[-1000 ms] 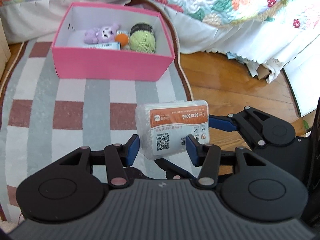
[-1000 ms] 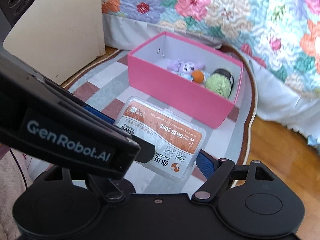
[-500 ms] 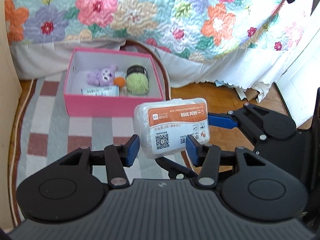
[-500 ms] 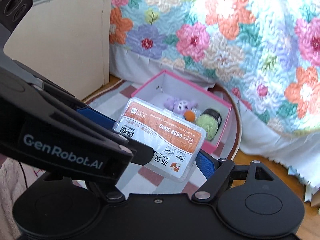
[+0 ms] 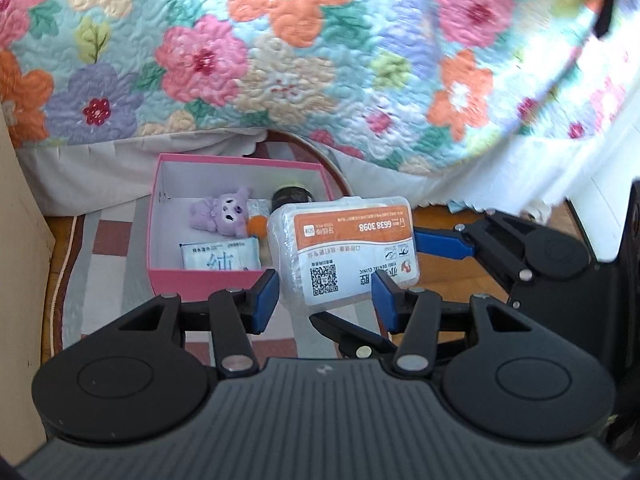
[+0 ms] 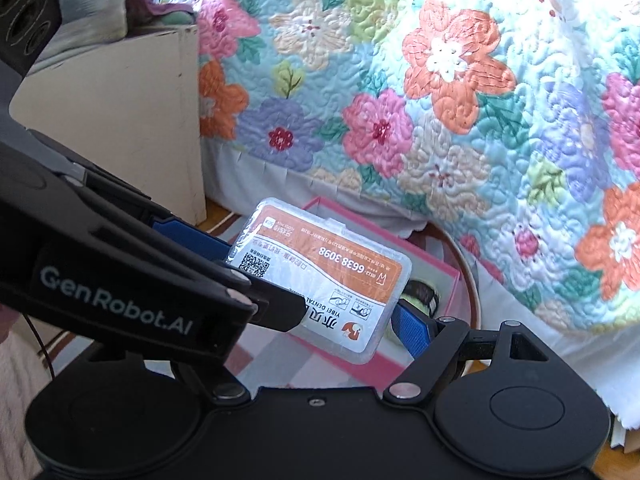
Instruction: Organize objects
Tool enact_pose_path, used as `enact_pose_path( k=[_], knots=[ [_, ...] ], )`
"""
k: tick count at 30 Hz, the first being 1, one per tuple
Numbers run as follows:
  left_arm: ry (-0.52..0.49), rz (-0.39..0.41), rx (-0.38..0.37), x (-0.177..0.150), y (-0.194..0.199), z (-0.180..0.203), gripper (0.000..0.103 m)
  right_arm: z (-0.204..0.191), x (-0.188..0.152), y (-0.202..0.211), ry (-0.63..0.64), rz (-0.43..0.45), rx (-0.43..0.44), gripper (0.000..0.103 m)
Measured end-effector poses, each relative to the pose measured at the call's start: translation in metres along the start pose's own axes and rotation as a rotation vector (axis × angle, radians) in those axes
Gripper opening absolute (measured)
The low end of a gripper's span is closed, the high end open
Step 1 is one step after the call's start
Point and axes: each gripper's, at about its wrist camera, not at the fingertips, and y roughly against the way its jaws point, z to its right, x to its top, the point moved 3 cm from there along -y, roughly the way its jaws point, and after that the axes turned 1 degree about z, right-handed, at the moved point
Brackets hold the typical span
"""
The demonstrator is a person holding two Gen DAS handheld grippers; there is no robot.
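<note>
Holding a clear plastic packet (image 5: 344, 248) with an orange-and-white label, both grippers carry it in the air in front of the pink box (image 5: 200, 278). The left gripper (image 5: 325, 295) has its blue pads (image 5: 266, 294) against the packet's lower part, one pad on each side, so it is clamped on the packet. The right gripper (image 6: 304, 280) grips the same packet across its longer dimension: one blue finger (image 6: 410, 326) presses the packet's near right end, and the other blue finger meets its far left end (partly hidden behind the left gripper's black body in the right wrist view).

Relative to the pink box:
- The packet (image 6: 320, 280) hangs above and in front of the box's near wall, covering its right part in both views.
- Inside the box lie a purple plush toy (image 5: 222, 216), a small orange ball (image 5: 256, 225), a white-and-blue sachet (image 5: 218, 258) and a ball of green yarn with a dark band (image 6: 420, 296) (mostly hidden by the packet).
- The box stands on a striped rug (image 5: 108, 272).
- Behind the box hangs a floral quilt (image 5: 280, 60) with a white skirt below it.
- Left of the box stands a beige cabinet panel (image 6: 116, 120).
- Right of the box, wooden floor (image 5: 448, 220) shows past the rug's edge.
</note>
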Motion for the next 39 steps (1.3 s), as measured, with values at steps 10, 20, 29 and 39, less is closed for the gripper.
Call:
enact_pose_path(
  k=[10, 20, 29, 39],
  knots=[
    [0.016, -0.020, 0.036, 0.058, -0.058, -0.036, 0.050, 0.038, 0.035, -0.067, 0.006, 0.032, 0.038, 0.084],
    [0.124, -0.114, 0.098, 0.073, -0.161, -0.108, 0.050, 0.059, 0.033, -0.189, -0.057, -0.064, 0.140, 0.084],
    [0.175, -0.252, 0.168, 0.061, -0.240, -0.156, 0.050, 0.074, 0.006, -0.292, -0.250, -0.233, 0.284, 0.084],
    [0.163, -0.287, 0.218, 0.051, -0.263, -0.171, 0.049, 0.073, -0.009, -0.329, -0.318, -0.321, 0.332, 0.077]
  ],
)
